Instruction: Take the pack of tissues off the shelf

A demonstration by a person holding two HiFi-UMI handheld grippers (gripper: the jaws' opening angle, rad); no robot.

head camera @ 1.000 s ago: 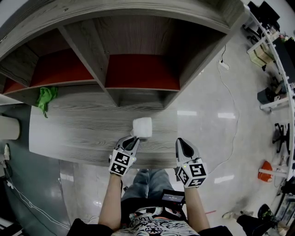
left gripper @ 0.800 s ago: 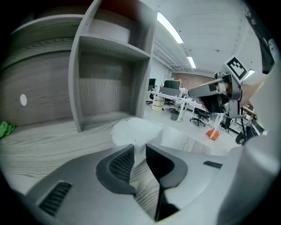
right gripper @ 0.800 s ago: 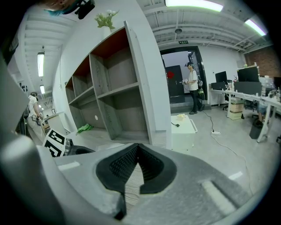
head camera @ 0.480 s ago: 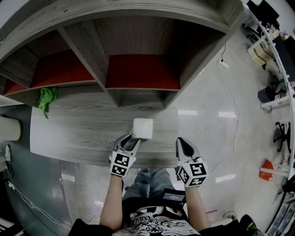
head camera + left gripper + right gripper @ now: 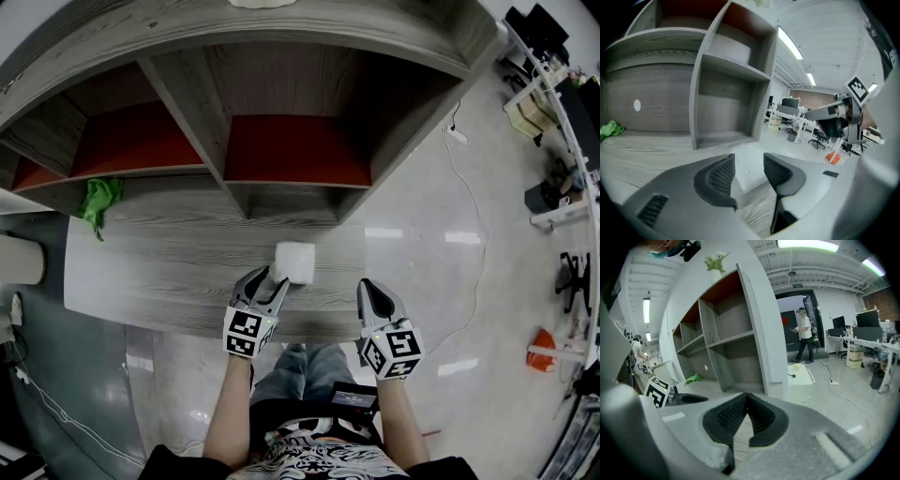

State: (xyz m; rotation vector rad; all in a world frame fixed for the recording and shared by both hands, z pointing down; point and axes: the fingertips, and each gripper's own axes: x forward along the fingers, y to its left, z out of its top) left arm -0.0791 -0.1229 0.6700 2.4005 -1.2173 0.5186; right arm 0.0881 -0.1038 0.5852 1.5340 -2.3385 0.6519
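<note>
Head view: tissues (image 5: pixel 293 262) between opening tongs (image 5: pixel 266 278)

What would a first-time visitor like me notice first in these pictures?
The white pack of tissues stands out, lying on the grey wooden table right at the left gripper, whose jaws are opening around it. Behind it, the shelf unit shows bright red panels in its compartments, and a green cloth lies far to the left. The right gripper hangs shut and empty alongside.
</note>
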